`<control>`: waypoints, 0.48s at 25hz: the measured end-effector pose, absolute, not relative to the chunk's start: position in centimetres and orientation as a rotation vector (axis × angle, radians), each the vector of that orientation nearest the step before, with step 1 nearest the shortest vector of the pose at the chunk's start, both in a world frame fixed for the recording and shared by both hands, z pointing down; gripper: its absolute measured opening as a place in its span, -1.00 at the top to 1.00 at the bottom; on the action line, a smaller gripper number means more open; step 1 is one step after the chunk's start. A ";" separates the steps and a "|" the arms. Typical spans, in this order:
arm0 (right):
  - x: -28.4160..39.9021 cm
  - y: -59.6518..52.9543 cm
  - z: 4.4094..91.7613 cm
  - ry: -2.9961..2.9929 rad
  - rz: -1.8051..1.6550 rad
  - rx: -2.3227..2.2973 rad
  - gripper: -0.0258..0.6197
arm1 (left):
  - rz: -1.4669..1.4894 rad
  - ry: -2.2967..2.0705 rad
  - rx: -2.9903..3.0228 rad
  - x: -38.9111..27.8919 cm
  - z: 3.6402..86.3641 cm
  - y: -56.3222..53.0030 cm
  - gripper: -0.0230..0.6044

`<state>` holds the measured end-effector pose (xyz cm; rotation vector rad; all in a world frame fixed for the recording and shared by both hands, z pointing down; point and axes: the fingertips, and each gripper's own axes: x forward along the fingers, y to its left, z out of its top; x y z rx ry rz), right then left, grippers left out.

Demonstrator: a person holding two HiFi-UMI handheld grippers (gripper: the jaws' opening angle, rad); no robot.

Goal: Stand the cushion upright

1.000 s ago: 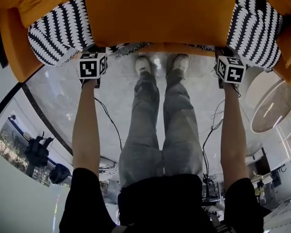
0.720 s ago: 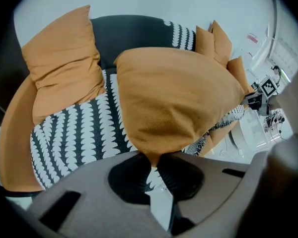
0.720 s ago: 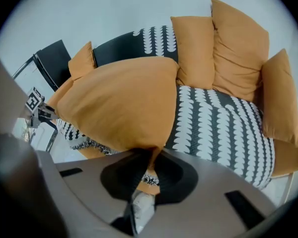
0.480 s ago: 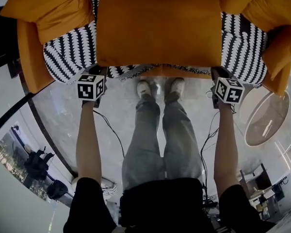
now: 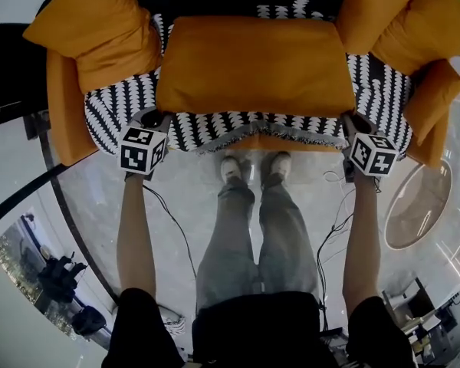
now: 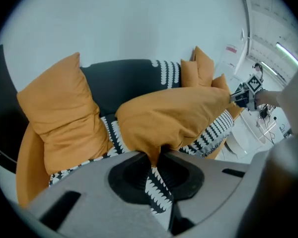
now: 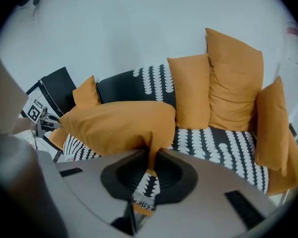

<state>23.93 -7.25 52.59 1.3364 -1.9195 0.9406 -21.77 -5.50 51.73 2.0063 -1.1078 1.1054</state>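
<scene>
- We hold the left gripper (image 5: 156, 118) with its jaws drawn narrow, pinched on the near left corner of the orange cushion (image 5: 253, 66); in the left gripper view a fold of orange fabric is squeezed between the two dark pads.
- The right gripper (image 5: 353, 121) is the same: its jaws stand narrow and clamp the near right corner, with the cloth bunched between the pads.
- The cushion stretches from one gripper to the other and runs away ahead of both, lying broad face up rather than on edge.
- It hangs over the sofa seat, which is covered by a black-and-white patterned throw (image 5: 215, 121). We cannot tell whether the far edge touches the seat.
- The fringed hem of the throw shows just below both pairs of jaws.
- Beyond the left gripper and out to its left, an upright cushion (image 5: 96, 33) leans in the sofa's corner.
- Beyond the right gripper and out to its right, three cushions (image 7: 236, 78) stand against the dark backrest (image 7: 119, 88).
- Behind and below the grippers are our own legs (image 5: 253, 228) on a pale glossy floor (image 5: 192, 190).
- A round table (image 5: 414, 205) stands near the right gripper on its outer side.
- Each gripper carries its marker cube (image 5: 143, 149) on top.
</scene>
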 end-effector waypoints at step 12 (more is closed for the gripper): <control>23.0 -17.8 47.7 -2.000 0.800 1.377 0.80 | 1.047 -1.232 2.137 -22.0 47.3 -16.2 0.80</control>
